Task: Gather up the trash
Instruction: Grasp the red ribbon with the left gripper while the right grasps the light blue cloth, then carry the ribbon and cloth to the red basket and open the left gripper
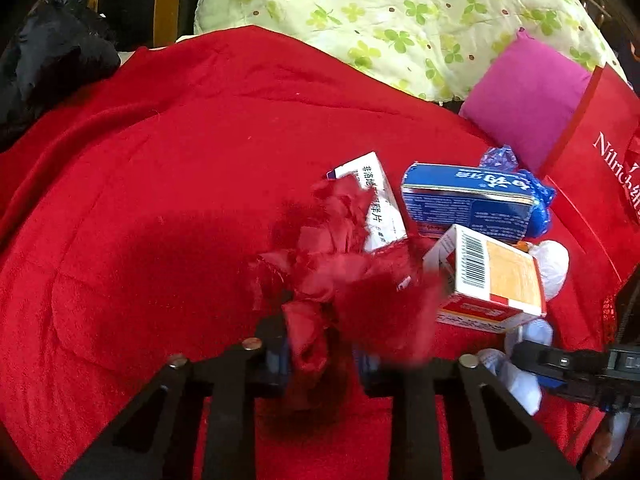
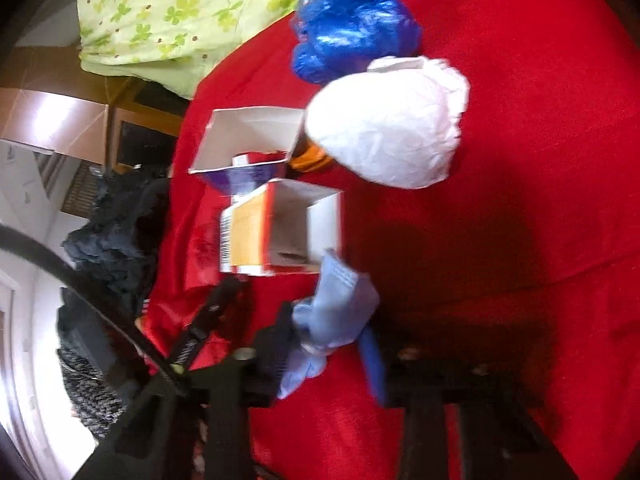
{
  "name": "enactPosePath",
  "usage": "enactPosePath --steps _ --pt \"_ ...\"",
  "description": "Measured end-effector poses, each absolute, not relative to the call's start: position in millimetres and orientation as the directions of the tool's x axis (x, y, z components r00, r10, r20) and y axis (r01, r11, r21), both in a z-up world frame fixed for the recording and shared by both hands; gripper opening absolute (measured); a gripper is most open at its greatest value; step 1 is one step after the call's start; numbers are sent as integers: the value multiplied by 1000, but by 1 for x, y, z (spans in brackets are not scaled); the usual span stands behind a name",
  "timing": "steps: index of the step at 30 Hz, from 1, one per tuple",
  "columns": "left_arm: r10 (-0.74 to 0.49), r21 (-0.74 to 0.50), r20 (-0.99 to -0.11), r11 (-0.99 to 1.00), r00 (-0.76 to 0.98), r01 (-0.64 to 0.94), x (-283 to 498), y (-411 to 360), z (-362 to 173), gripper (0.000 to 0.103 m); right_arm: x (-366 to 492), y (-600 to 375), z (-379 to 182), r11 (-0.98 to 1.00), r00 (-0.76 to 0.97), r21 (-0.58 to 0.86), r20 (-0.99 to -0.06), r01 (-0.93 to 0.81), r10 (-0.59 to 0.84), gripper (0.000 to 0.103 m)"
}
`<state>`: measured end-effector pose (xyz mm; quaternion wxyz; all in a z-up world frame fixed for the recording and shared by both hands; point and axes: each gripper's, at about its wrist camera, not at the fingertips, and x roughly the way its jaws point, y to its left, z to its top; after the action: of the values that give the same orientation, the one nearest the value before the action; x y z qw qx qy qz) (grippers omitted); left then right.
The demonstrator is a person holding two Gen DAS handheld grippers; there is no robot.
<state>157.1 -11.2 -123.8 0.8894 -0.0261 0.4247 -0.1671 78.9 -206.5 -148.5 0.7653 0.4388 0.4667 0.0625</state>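
My left gripper (image 1: 322,356) is shut on a crumpled red wrapper (image 1: 328,272) that bunches up between its fingers on the red blanket (image 1: 160,208). Behind the wrapper lie a white medicine box (image 1: 382,204), a blue box (image 1: 468,200) and an orange-and-white box (image 1: 496,280). My right gripper (image 2: 326,352) is shut on a pale blue face mask (image 2: 340,304) just in front of the open orange-and-white box (image 2: 280,232). A white paper ball (image 2: 388,120) and a blue plastic bag (image 2: 352,24) lie farther off. The right gripper (image 1: 536,360) also shows at the left wrist view's lower right.
A red shopping bag (image 1: 600,168) stands at the right beside a magenta pillow (image 1: 524,96). A green clover-print quilt (image 1: 400,12) lies behind the blanket. A dark garment (image 1: 52,56) is heaped at the far left. A second open white box (image 2: 248,136) lies by the paper ball.
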Motion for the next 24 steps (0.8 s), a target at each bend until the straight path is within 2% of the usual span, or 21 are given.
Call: enactPosePath --steps 5,11,18,24 --pt "-351 -213 -711 933 610 289 133 -1 -109 24 72 -201 -133 695 570 675 -681 247 460 25" --pt "-371 -215 -668 926 645 309 102 12 -94 24 56 -201 -106 758 605 633 -668 157 433 25" --pt "-383 -210 -624 922 681 326 63 7 -88 24 24 -225 -66 794 705 602 -600 87 378 25" --pt "-416 -196 -595 905 687 378 28 -20 -78 24 -7 -242 -28 866 795 497 -546 54 264 25"
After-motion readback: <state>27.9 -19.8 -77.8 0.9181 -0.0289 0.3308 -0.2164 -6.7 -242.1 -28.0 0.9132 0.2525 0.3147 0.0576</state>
